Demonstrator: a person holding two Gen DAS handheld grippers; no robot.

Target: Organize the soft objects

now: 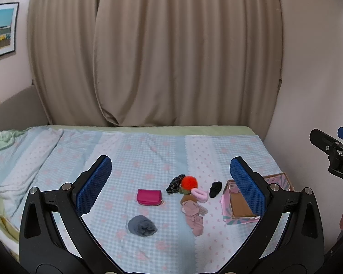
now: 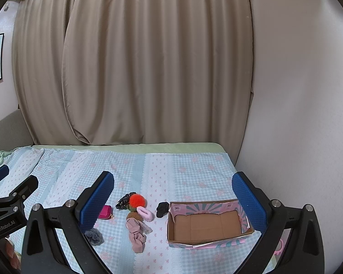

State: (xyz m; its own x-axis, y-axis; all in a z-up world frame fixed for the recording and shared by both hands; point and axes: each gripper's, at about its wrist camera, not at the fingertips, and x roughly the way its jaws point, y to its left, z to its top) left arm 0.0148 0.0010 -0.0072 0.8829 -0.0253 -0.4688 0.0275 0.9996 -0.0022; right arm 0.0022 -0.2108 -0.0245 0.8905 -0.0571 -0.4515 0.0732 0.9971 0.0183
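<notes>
We hold our left gripper (image 1: 170,171) spread wide, grasping nothing, above the checked bedspread (image 1: 148,150). From the left lie a pink pouch (image 1: 149,197), a grey scrunchie (image 1: 141,225), a dark scrunchie (image 1: 175,183) touching an orange pompom (image 1: 189,182), a dusty-pink cloth (image 1: 194,214), a black scrunchie (image 1: 215,189), then the open cardboard box (image 2: 205,226). Our right gripper (image 2: 172,186) is equally splayed and empty over the box.
</notes>
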